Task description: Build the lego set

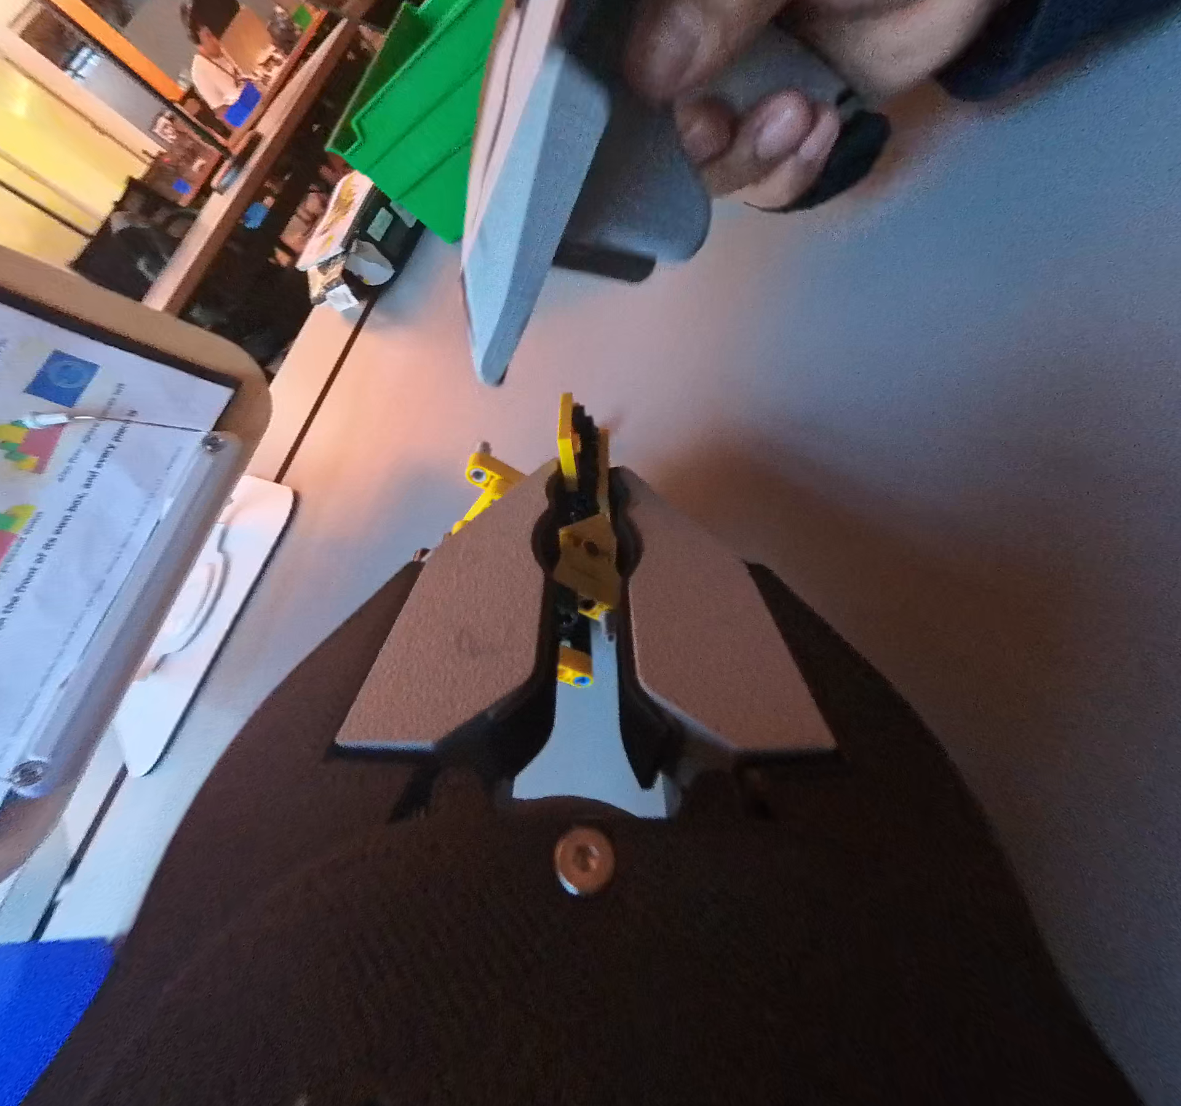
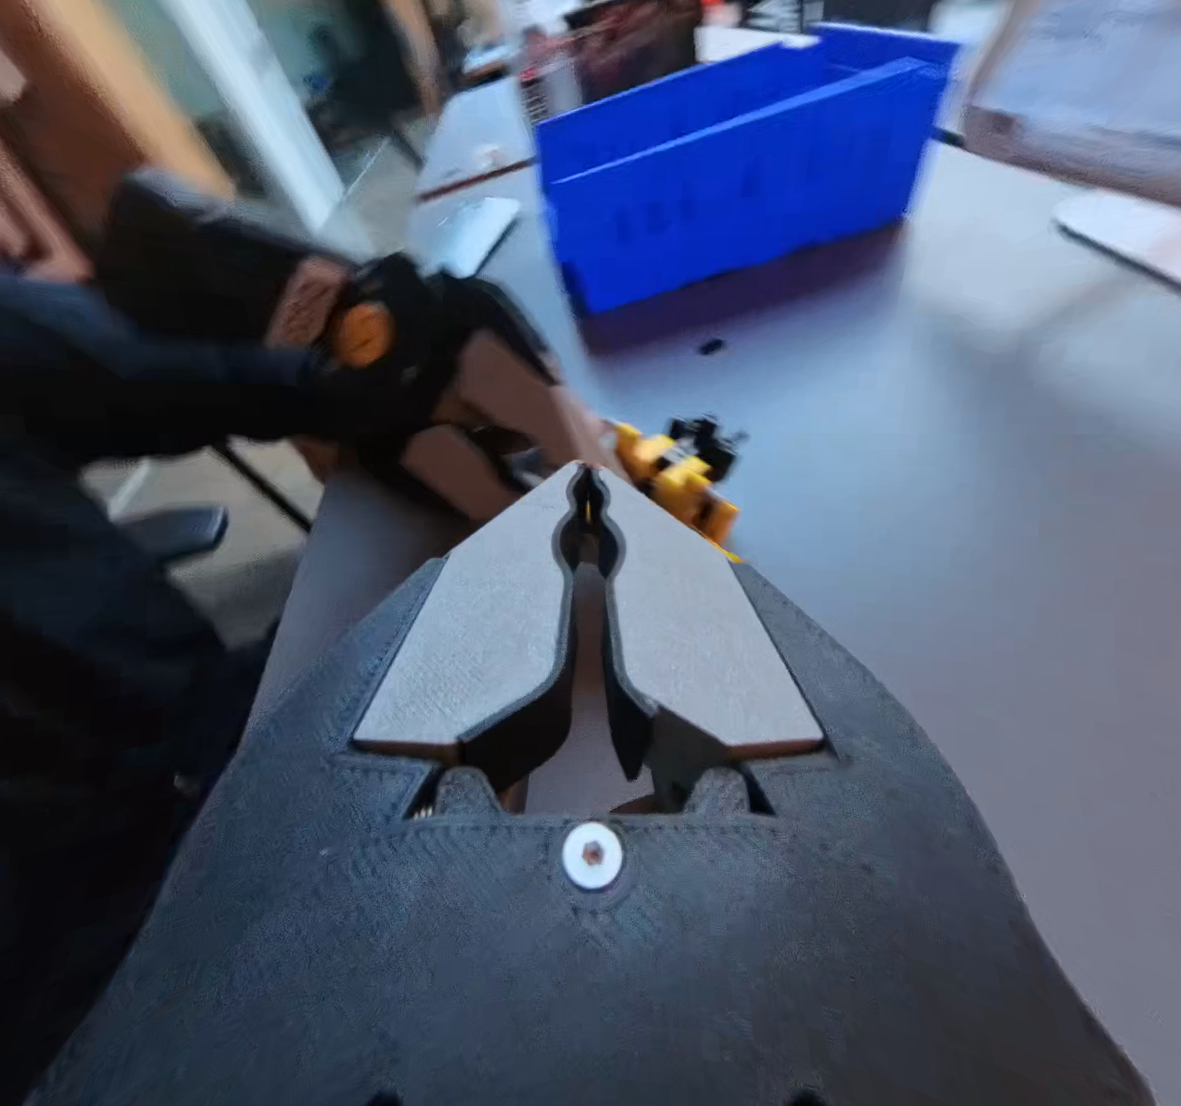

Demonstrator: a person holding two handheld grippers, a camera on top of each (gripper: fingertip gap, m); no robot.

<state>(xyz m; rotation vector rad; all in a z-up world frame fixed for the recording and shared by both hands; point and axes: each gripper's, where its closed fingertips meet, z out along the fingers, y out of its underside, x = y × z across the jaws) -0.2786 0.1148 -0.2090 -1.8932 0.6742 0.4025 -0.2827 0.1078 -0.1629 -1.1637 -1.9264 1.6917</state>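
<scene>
My left gripper (image 1: pixel 583 482) is shut on a yellow and black lego model (image 1: pixel 586 554). Its pads press on the model's sides, and the model's yellow plate and black part stick out past the fingertips above the table. The right wrist view shows the same model (image 2: pixel 677 478) held by the left gripper (image 2: pixel 543 430) at the middle left. My right gripper (image 2: pixel 586 473) has its fingertips together with no piece between the pads. It also shows in the left wrist view (image 1: pixel 493 366), held by a hand, with its tip just above and left of the model.
A blue bin (image 2: pixel 735 180) stands at the back of the table, with a small black piece (image 2: pixel 710 345) lying in front of it. A green bin (image 1: pixel 434 117) stands behind the right gripper. An instruction sheet in a stand (image 1: pixel 96 500) is at the left. Left tips to right tips: about 5 cm.
</scene>
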